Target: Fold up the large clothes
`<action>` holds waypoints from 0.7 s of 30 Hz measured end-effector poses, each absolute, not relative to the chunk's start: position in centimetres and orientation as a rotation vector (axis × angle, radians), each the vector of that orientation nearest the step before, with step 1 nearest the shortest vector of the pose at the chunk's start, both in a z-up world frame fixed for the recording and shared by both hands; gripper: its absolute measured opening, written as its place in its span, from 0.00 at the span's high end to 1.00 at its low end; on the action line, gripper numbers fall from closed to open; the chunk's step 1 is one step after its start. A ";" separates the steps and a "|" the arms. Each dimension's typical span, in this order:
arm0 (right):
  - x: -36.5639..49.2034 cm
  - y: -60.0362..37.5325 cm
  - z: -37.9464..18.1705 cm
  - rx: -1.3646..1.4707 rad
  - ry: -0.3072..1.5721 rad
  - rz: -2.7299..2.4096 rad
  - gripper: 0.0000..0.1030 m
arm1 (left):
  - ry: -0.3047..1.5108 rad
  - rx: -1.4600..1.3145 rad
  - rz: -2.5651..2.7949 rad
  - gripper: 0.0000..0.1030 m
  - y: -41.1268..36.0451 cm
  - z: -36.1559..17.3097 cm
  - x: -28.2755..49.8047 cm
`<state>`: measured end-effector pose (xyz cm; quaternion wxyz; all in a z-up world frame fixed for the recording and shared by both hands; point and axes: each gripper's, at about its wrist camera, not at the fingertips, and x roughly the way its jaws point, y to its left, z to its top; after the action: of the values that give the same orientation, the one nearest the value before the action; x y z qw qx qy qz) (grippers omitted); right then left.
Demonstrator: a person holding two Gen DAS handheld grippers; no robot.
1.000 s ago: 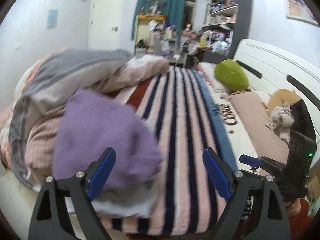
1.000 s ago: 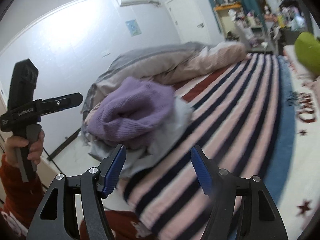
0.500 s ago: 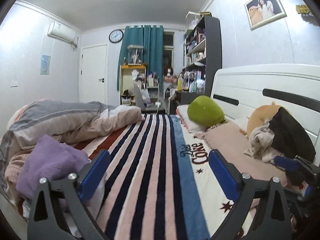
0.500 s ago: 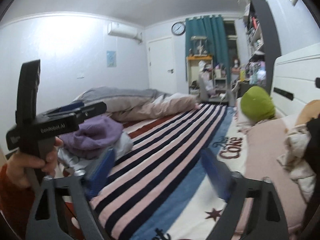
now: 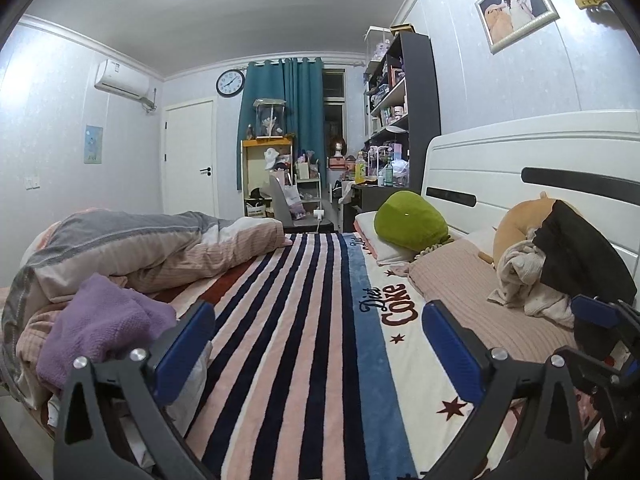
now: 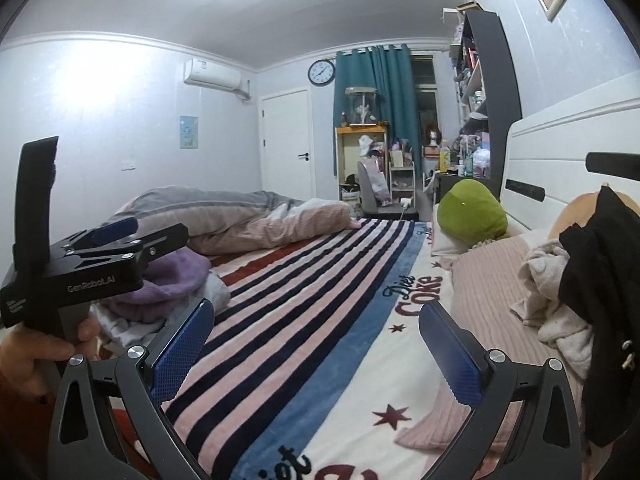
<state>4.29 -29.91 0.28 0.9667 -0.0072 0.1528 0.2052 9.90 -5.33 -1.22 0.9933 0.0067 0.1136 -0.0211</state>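
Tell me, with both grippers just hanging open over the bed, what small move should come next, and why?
Probably swing the right gripper toward the black garment heaped by the headboard. Both it and the left gripper are open and hold nothing, the striped blanket ahead lies bare, and the purple sweater already sits bundled at the bed's left edge.

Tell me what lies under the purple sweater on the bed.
The purple sweater sits on a whitish garment that peeks out below it. How far that garment extends, and anything beneath, is covered.
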 end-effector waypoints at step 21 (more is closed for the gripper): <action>2.8 -28.8 0.1 0.021 0.300 0.409 0.00 | 0.222 -0.007 -0.049 0.01 -3.6 -1.2 8.2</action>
<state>2.77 -28.78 0.11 0.9680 0.0105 0.1483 0.2022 8.24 -3.56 -1.19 0.9936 -0.0036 0.1106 -0.0245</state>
